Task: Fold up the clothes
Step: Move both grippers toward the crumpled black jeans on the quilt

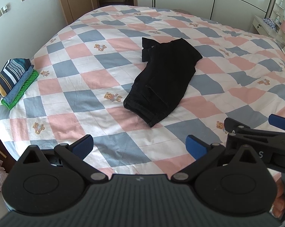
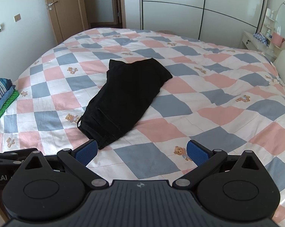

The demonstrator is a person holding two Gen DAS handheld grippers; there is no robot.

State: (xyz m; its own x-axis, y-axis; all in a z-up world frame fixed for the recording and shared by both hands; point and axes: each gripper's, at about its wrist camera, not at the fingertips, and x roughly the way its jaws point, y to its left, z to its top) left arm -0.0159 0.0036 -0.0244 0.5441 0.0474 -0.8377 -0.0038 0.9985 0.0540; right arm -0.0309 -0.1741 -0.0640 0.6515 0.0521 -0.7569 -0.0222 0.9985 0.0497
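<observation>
Nearest, the left gripper (image 1: 139,146) and right gripper (image 2: 140,152) hover released, blue ribbed pads spread wide, holding nothing. Just beyond them the folded black denim trousers (image 2: 126,98) lie mid-quilt on the pink, blue and white checked bedspread (image 2: 208,102). Far left of the trousers sits a stack of folded striped, blue and green clothes (image 1: 14,81).

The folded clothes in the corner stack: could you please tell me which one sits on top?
The navy striped garment tops the stack, over the plain blue piece and the green one at the bottom; only it has stripes.
</observation>
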